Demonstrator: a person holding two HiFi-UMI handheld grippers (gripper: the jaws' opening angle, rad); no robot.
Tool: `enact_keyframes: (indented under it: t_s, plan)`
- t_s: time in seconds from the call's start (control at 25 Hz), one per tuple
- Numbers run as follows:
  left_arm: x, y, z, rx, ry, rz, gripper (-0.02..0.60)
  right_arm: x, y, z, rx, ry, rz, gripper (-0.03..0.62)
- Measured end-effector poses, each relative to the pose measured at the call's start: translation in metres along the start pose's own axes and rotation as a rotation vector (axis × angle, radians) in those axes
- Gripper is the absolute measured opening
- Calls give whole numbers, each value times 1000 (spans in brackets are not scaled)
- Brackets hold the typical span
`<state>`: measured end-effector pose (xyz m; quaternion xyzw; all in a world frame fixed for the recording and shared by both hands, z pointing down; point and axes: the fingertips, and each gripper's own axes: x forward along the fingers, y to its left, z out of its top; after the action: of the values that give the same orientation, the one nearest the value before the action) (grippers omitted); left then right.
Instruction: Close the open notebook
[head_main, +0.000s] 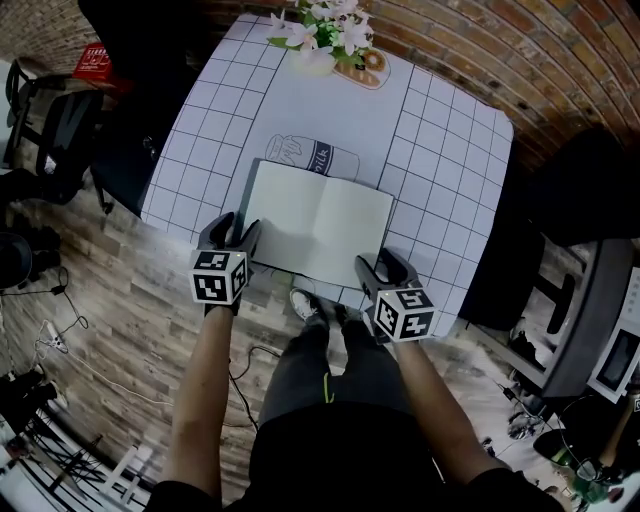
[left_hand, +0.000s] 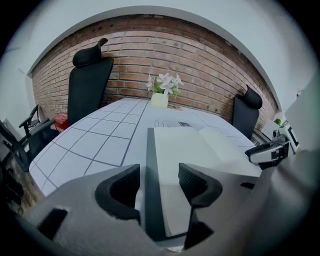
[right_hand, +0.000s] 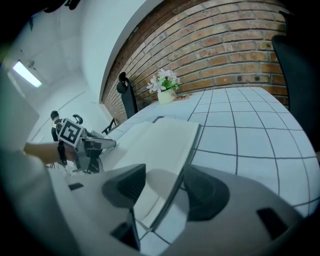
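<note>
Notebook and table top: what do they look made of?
Notebook: plain matte white paper pages, no glare. The dark cover shows as a thin stiff rim, likely card or plastic-coated board. Table: smooth white top with a printed dark grid and a faint sheen, probably laminate or a vinyl sheet; can't tell which.

Item on my screen: one notebook (head_main: 318, 226), open and lying flat on the grid-lined bench (head_main: 440, 130), close to the near edge and about midway along it. I see two white, blank pages with a central fold running away from me. A dark cover shows as a thin border. It sits slightly askew to the grid.
</note>
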<state>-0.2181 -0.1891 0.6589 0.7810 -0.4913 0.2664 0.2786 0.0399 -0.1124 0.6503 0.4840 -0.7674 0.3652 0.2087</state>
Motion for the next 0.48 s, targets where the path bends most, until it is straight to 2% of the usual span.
enact_keyframes:
  t_s: [0.16, 0.48]
  plan:
    - [1, -1, 0, -6, 13, -1, 236, 0, 0, 0, -6, -2, -2, 226]
    - [-1, -3, 1, -21, 3, -27, 180, 0, 0, -1, -6, -2, 0, 225]
